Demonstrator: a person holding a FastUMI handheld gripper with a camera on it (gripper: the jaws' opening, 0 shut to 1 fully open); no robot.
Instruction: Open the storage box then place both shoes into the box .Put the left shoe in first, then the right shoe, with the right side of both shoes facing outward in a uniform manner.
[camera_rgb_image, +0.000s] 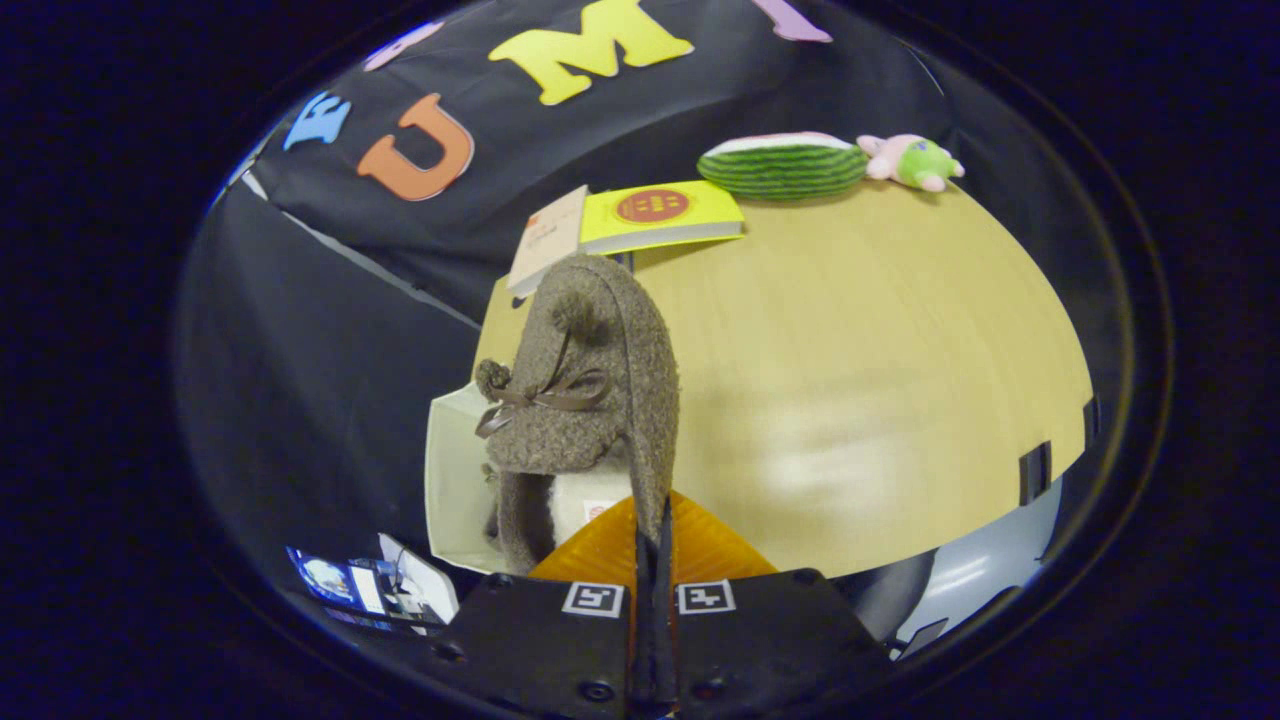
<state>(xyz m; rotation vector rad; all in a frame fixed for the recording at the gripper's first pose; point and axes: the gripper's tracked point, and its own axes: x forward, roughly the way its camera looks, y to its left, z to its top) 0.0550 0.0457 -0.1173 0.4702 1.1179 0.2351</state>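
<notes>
Shoe (590, 400) in hand, we judge we are mid-carry toward the storage box (452, 480). Our fingers (655, 545) are closed tight on its edge, pinching the sole rim near the heel, so it hangs toe-up just ahead of them. It is a brown, woolly slipper with a ribbon bow, two pompoms and a pale lining. The box, pale-walled, sits just beyond and beside it at the counter (850, 380) edge. Next we should lower it in, right side facing outward; which shoe this is we cannot tell.

tongs (655, 535) clamped on shoe (590, 400) | storage box (450, 480) behind | table (880, 380)
</notes>
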